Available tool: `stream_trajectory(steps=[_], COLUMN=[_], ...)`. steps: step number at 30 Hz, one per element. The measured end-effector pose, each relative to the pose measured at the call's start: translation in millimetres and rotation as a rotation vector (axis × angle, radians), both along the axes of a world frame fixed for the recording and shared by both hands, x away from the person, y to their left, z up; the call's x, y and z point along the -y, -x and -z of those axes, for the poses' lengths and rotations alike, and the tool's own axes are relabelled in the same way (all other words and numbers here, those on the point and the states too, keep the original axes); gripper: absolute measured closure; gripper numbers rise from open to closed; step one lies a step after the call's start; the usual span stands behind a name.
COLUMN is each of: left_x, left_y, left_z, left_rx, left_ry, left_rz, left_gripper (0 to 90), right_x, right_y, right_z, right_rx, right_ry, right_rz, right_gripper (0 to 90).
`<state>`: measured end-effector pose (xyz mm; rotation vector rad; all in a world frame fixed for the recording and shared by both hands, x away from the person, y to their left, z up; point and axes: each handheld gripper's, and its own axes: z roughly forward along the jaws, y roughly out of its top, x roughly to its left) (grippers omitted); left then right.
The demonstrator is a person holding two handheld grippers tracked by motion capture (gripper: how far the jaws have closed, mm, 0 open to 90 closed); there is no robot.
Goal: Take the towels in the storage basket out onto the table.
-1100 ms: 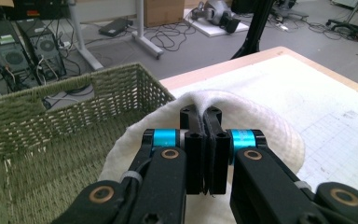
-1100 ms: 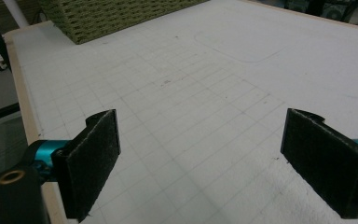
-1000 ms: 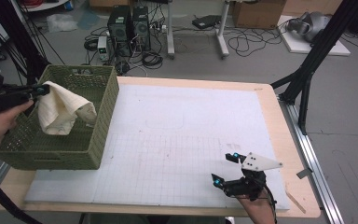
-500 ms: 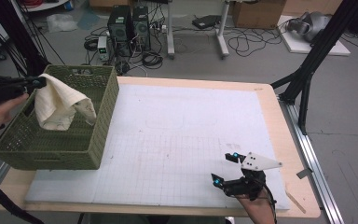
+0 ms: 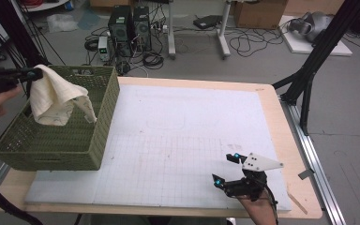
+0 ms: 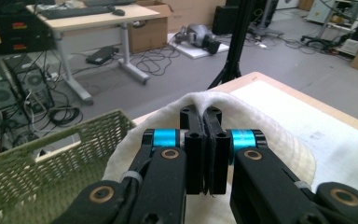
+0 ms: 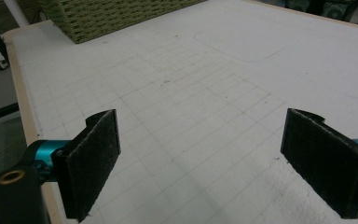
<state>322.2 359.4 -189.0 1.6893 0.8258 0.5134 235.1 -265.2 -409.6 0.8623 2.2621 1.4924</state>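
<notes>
Presently on the worktop [image 5: 272,105]: one green woven basket [image 5: 70,140] at the left end, standing on the white gridded mat [image 5: 178,140]. A cream cloth [image 5: 58,96] hangs above the basket's interior, its lower folds draped against the basket's right wall. The left gripper [image 5: 30,74] holds the cloth by its top edge; in the left gripper view its jaws are pressed together on a raised fold of cloth [image 6: 261,116]. The right gripper [image 5: 227,169] rests near the front right of the mat, well apart from the basket, jaws spread wide with nothing between them; bare mat [image 7: 191,93] lies between the two. Beyond the worktop: computer towers [image 5: 130,23], loose cables, desk legs, a cardboard box, a black stand at the right edge.
</notes>
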Motion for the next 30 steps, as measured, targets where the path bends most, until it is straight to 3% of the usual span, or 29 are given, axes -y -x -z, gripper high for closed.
stream_trajectory(steps=[13, 30], left_x=[30.5, 82.2], left_y=[-3.0, -11.3], left_z=[-0.3, 11.0], left_rx=[0.023, 0.031], left_ry=[0.006, 0.017], left_rz=[0.083, 0.189], left_gripper=[87.9, 87.9], right_x=[0.0, 0.8], right_y=[-0.3, -0.9], right_z=[0.6, 0.1], right_rx=[-0.003, 0.009], right_ry=[0.002, 0.001], right_rz=[-0.004, -0.005], right_gripper=[11.0, 11.0])
